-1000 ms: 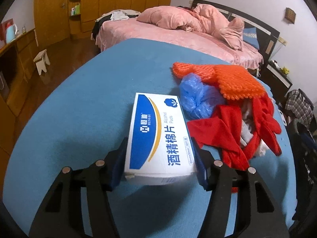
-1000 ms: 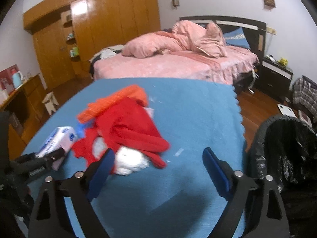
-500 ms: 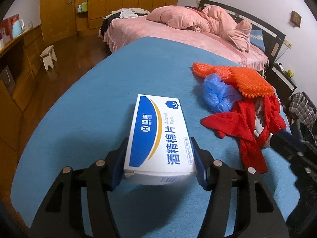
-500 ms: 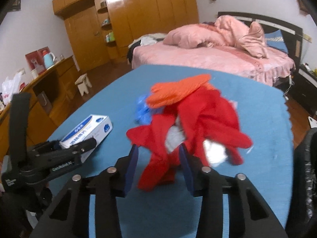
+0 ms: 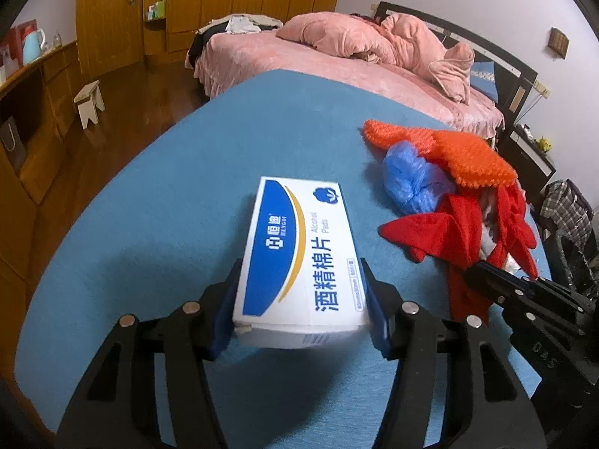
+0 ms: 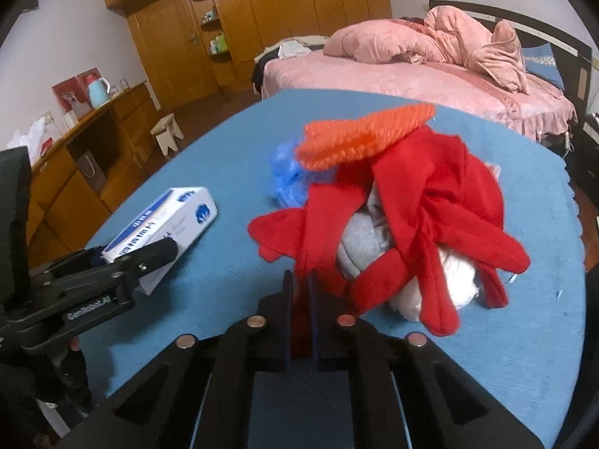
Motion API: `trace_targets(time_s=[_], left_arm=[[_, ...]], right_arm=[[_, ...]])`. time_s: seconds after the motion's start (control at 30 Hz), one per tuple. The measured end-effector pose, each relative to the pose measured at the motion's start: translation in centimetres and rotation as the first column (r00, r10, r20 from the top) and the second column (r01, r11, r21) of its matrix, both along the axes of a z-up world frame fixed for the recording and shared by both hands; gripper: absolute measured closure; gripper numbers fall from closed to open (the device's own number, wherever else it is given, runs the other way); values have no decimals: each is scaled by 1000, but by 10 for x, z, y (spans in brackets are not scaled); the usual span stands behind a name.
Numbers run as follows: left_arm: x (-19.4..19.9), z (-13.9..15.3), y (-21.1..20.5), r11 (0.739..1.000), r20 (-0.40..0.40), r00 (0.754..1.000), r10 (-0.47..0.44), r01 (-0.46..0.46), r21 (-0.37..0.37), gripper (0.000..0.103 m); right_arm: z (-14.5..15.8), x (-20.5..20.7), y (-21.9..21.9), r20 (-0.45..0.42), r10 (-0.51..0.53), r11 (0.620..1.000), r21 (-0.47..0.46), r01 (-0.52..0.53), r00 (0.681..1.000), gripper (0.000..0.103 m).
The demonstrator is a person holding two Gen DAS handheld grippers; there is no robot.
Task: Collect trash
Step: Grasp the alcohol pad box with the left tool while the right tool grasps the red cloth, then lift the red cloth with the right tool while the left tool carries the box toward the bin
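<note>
Left hand-held gripper [image 5: 301, 316] is clamped on the white-and-blue box [image 5: 299, 254], pads pressing its two long sides at the near end; box lies flat on the blue bench [image 5: 168, 187], roughly mid-bench toward the left edge, lid up. Right hand-held gripper [image 6: 299, 316] has just been closing and now stands pressed together on a fold of the red cloth [image 6: 423, 202], a strip of red showing between the pads. Cloth is the bulk of a heap toward the right edge of the bench: an orange knobbly mat [image 6: 359, 134] on top at the far side, a crumpled blue plastic bag [image 5: 411, 181] tucked under the mat on the box side, white and grey wads [image 6: 365, 241] wrapped inside the red folds. Box and heap are apart, bare bench between them. In the left view the right hand-held gripper's black frame comes in from the lower right, its tip at the near end of the cloth. Off the bench's right edge, part of a black bin bag [image 5: 576, 258] is visible. Behind the bench: a pink bed [image 5: 337, 63] and a wooden wardrobe [image 6: 262, 18].
</note>
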State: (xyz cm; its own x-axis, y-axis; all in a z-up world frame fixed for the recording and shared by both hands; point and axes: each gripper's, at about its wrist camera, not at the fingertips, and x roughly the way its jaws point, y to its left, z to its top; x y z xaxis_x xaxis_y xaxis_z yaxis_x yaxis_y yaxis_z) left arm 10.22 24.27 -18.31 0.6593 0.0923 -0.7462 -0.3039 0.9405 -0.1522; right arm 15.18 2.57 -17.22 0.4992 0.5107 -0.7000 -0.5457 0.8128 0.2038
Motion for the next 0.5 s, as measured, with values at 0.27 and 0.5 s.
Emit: trace_targets(time_s=[0.27, 0.5], left_arm=[[0, 17, -12, 1000, 45, 999, -25, 25, 9, 47], [5, 8, -14, 999, 15, 1000, -25, 25, 25, 47]], right_arm=[[32, -7, -14, 50, -7, 997, 71, 3, 999, 95], [6, 5, -4, 8, -28, 1000, 11, 28, 1000, 82]])
